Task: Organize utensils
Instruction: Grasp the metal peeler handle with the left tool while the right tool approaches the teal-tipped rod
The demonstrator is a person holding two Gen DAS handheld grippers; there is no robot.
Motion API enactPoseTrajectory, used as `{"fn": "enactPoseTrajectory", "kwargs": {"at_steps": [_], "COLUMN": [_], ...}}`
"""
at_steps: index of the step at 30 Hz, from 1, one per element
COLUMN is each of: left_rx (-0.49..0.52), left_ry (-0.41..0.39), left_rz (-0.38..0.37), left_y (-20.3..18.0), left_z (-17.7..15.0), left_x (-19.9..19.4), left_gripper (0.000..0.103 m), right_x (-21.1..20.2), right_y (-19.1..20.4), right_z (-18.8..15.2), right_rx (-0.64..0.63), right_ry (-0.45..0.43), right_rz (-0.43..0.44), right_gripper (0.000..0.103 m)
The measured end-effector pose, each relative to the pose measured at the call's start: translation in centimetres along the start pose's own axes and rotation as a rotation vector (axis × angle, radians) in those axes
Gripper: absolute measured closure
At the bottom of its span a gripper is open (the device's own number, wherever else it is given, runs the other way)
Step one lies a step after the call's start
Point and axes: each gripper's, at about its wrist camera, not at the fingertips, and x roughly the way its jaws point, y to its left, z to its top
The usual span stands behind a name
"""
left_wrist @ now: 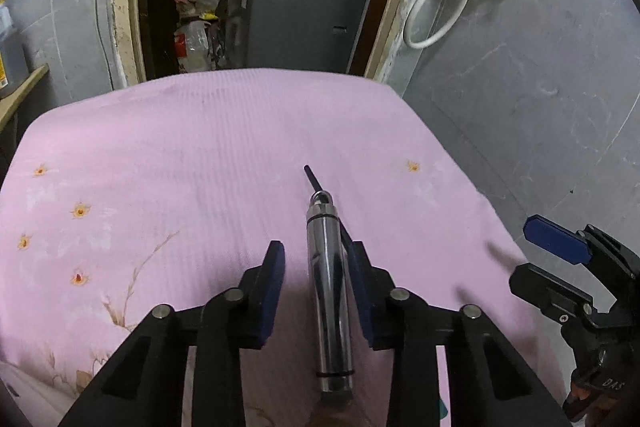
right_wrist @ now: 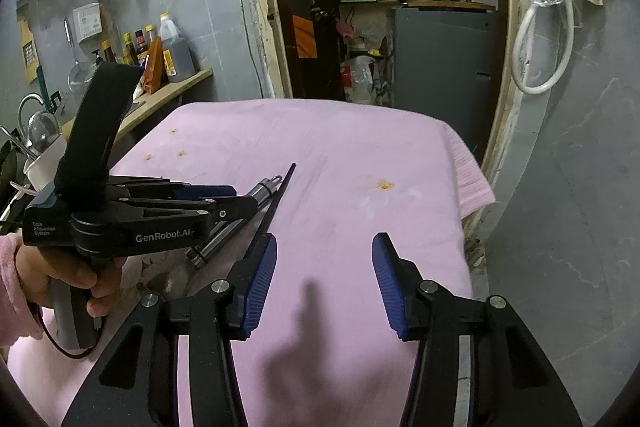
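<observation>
A shiny steel utensil handle (left_wrist: 328, 275) with a ring at its far end lies on the pink cloth (left_wrist: 180, 155), between the open fingers of my left gripper (left_wrist: 318, 267), close to the right finger (left_wrist: 360, 283). A thin black stick (left_wrist: 312, 179) lies beside it and pokes out past the ring. In the right wrist view the left gripper (right_wrist: 224, 197) hovers low over the steel handle (right_wrist: 260, 189) and the black stick (right_wrist: 276, 201). My right gripper (right_wrist: 324, 275) is open and empty above the cloth (right_wrist: 360, 155), to the right of the utensils.
The cloth-covered table ends at a grey floor (right_wrist: 560, 227) on the right. A doorway with a grey cabinet (right_wrist: 440, 59) lies behind. A wooden counter (right_wrist: 168, 95) with bottles and a sink rack with utensils (right_wrist: 36, 143) stands to the left.
</observation>
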Motion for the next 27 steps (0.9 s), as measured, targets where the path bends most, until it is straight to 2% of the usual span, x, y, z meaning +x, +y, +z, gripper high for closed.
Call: {"fn": "enactPoseTrajectory", "kwargs": {"at_steps": [4,6,12,19,23,27], "left_rx": [-0.006,-0.008,-0.037,-0.054,-0.08,-0.105], "left_ry": [0.002,-0.003,-0.004,-0.006,-0.01,-0.013], "left_rz": [-0.017,-0.02,-0.022,-0.002,0.003,0.006], "left_y": [0.2,0.3,1.1,1.5,2.0,2.7], "left_z": [0.1,0.1,0.0,-0.3,-0.6,-0.8], "left_x": [0.1,0.0,-0.2,-0.6,-0.9,-1.1], "left_gripper": [0.079,0.084,0.084,0.084,0.084,0.084], "right_x": [1.2,2.0,4.6,7.0,8.1,8.8], "right_y": [0.6,0.8,0.5,1.2,2.6,3.8], "right_z": [0.1,0.3,1.3,2.4,2.4,2.3], "right_rx": [-0.012,-0.021,-0.024,-0.046,-0.091,-0.145], "right_ry": [0.023,0.041,0.107,0.16,0.194,0.223], "right_rz": [0.023,0.038,0.11,0.182,0.194,0.168], "right_gripper": [0.059,0.063,0.072,0.073,0.073,0.075]}}
